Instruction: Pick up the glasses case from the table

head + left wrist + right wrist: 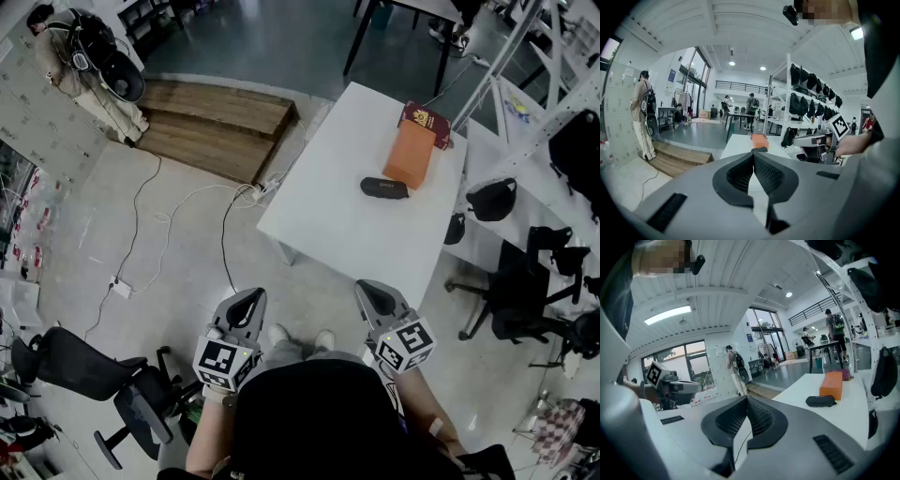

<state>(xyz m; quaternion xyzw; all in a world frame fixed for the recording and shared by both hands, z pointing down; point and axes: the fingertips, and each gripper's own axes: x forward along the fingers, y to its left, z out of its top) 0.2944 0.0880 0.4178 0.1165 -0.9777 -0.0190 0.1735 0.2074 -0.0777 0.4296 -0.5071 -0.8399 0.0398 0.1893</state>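
Observation:
A black glasses case (384,187) lies on the white table (323,220), just in front of an orange box (412,154). The right gripper view shows the glasses case (821,401) ahead to the right, the left gripper view only its top (760,150) over the jaws. My left gripper (247,306) and right gripper (374,296) hang side by side over the floor, short of the table's near edge. Both are shut with nothing between the jaws, the left gripper's tips (753,155) and the right gripper's tips (746,399) meeting.
A dark red booklet (426,120) lies behind the orange box. Cables (225,244) run across the floor left of the table. Office chairs (525,300) and a black bag (491,199) crowd the right side. A wooden step (211,127) lies far left. A person with a backpack (643,112) stands there.

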